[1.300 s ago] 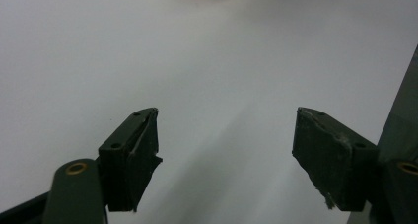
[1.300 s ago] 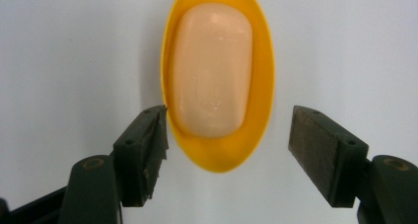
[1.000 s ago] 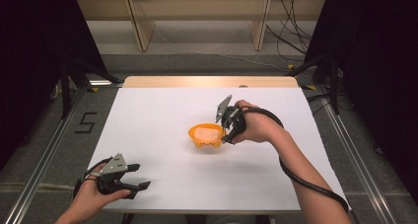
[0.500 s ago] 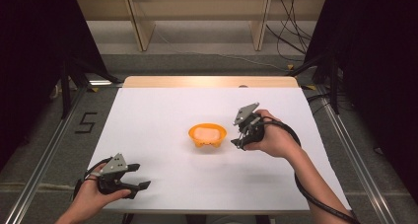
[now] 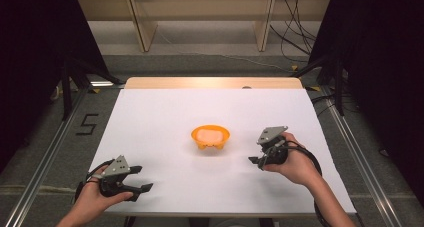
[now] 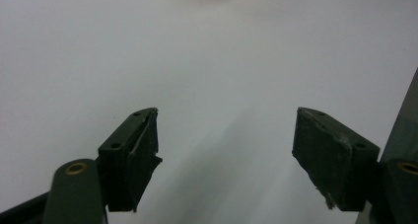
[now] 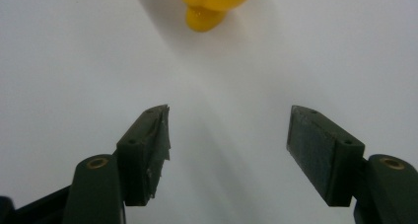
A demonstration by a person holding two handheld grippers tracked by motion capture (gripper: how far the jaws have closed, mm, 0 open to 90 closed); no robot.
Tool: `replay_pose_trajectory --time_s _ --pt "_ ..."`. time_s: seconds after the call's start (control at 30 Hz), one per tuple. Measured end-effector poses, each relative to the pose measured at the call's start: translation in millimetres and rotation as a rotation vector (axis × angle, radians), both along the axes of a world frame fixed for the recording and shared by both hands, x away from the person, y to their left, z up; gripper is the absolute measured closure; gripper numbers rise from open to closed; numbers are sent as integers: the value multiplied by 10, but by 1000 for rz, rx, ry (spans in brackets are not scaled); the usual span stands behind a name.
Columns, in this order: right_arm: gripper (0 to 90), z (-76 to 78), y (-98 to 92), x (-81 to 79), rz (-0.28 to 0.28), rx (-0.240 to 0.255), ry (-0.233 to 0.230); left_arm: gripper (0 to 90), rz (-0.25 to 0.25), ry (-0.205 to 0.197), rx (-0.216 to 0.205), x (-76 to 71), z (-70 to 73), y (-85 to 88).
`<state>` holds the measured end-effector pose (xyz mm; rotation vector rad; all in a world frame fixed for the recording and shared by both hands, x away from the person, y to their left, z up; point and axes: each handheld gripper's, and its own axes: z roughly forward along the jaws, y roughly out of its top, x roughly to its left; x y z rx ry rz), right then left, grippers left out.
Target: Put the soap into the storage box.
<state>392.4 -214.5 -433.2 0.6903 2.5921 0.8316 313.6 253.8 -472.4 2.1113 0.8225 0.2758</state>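
The orange bowl (image 5: 210,137) sits upright near the middle of the white bench (image 5: 165,107), a little toward the near edge, with something pale and pinkish lying inside it (image 5: 209,135) — too soft in the high view to name. It stands on small rounded feet, one of which shows at the top of the right gripper view as a yellow-orange knob under the bowl's rim (image 7: 213,2).

The right gripper (image 5: 256,161) is held low over the bench just to the right of the bowl, apart from it, its jaws spread wide with nothing between them and pointed roughly toward the bowl. I'd judge the bowl is simply standing free, needing no support on the flat sheet.

The left gripper (image 5: 145,188) hangs near the front left corner of the bench, well apart from the bowl, its jaws likewise spread and empty over bare white surface. That hand looks parked out of the way — kept clear so the work at the middle belongs to the other one. The cable of each gripper loops back along the person's forearm, off the working area.
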Motion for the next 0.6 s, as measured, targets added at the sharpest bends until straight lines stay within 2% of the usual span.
replay_pose_trajectory --time_s 0.1,0.13,0.17,0.2,0.23,0.27,0.3,0.33,0.37,0.43,0.47,0.53,0.57,0.6 --pt "340 -92 -75 -54 -32 30 -6 253 0 -3 -5 4 -5 0" --pt "344 -110 -105 -71 -36 35 7 253 4 -3 -4 5 -7 -1" --pt "345 -148 -125 -88 -50 54 -11 253 -1 -11 22 15 -1 13" --pt "347 -156 -155 -111 -77 62 0 253 -2 -20 34 20 -1 15" --pt "351 -194 -171 -125 -95 89 -17 253 -6 -20 37 21 1 18" --pt "355 -197 -203 -137 -99 89 -15 253 -8 -23 37 22 2 19" --pt "357 -214 -232 -155 -112 102 -19 253 -8 -5 28 16 6 21" --pt "362 -223 -253 -164 -120 107 -31 253 -19 -23 31 22 6 26" --pt "365 -239 -283 -169 -132 118 -45 253 -11 -24 43 24 2 23" --pt "377 -277 -342 -171 -157 148 -54 253 -9 -22 40 22 0 19" --pt "384 -288 -376 -174 -177 150 -66 253 -1 -5 13 10 0 8" --pt "395 -320 -431 -165 -203 170 -51 253 -7 -6 7 5 12 11" --pt "404 -325 -460 -163 -216 165 -62 253 -15 -17 19 12 19 22" --pt "407 -345 -473 -160 -226 180 -56 253 -22 -22 25 17 22 28"
